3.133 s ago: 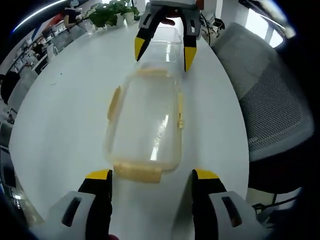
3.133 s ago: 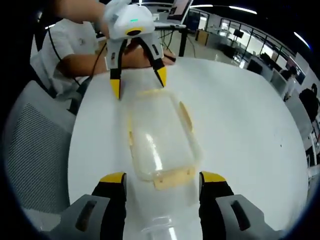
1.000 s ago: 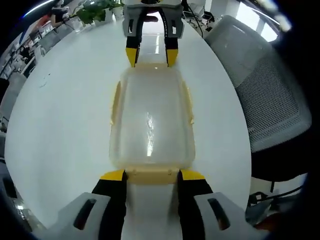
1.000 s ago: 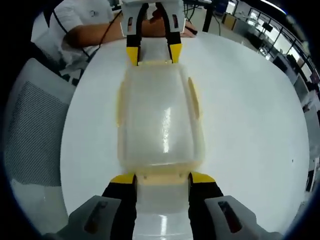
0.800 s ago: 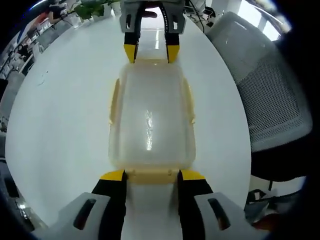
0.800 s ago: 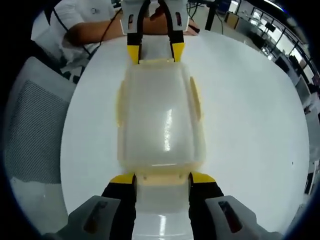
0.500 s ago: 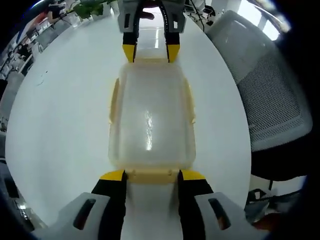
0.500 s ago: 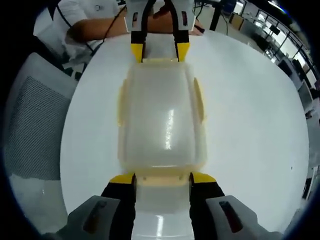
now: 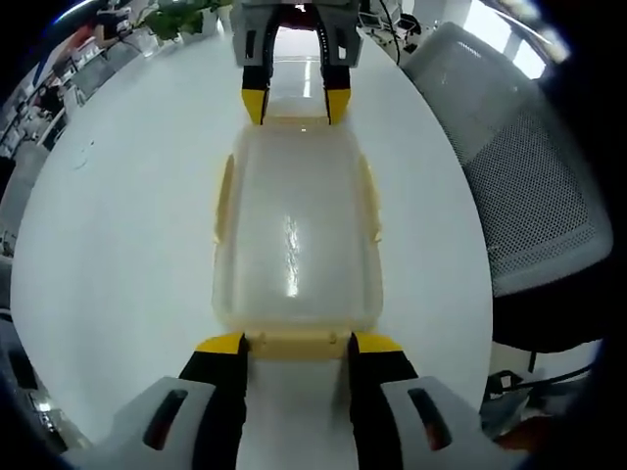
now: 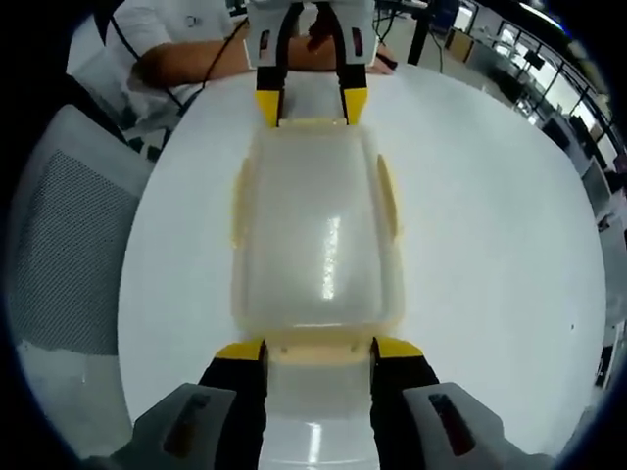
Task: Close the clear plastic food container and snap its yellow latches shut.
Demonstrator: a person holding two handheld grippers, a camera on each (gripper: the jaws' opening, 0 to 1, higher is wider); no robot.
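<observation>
An open office with desks and potted plants point(image 9: 186, 15) stretched behind a large round white table point(image 9: 118, 215), and a grey mesh chair point(image 9: 529, 196) stood just beside the table's edge; in the right gripper view the chair point(image 10: 64, 245) sat at the left, with a person in a white shirt point(image 10: 147, 39) seated behind the table's far side. In the middle of the table lay the clear plastic container point(image 9: 294, 225), lid on, long axis running from one gripper to the other, with yellow latches along its long sides point(image 9: 224, 201). The left gripper point(image 9: 296, 345) stood at the near short end, its yellow-tipped jaws partly spread, one at each end of the end latch point(image 9: 297, 345), which lay between them; whether they pressed on it could not be told. The right gripper point(image 10: 318, 350) stood the same way at the opposite short end, jaws bracketing that end latch point(image 10: 318, 350), and showed in the left gripper view at the far end point(image 9: 295, 106), tips touching the container's rim.
</observation>
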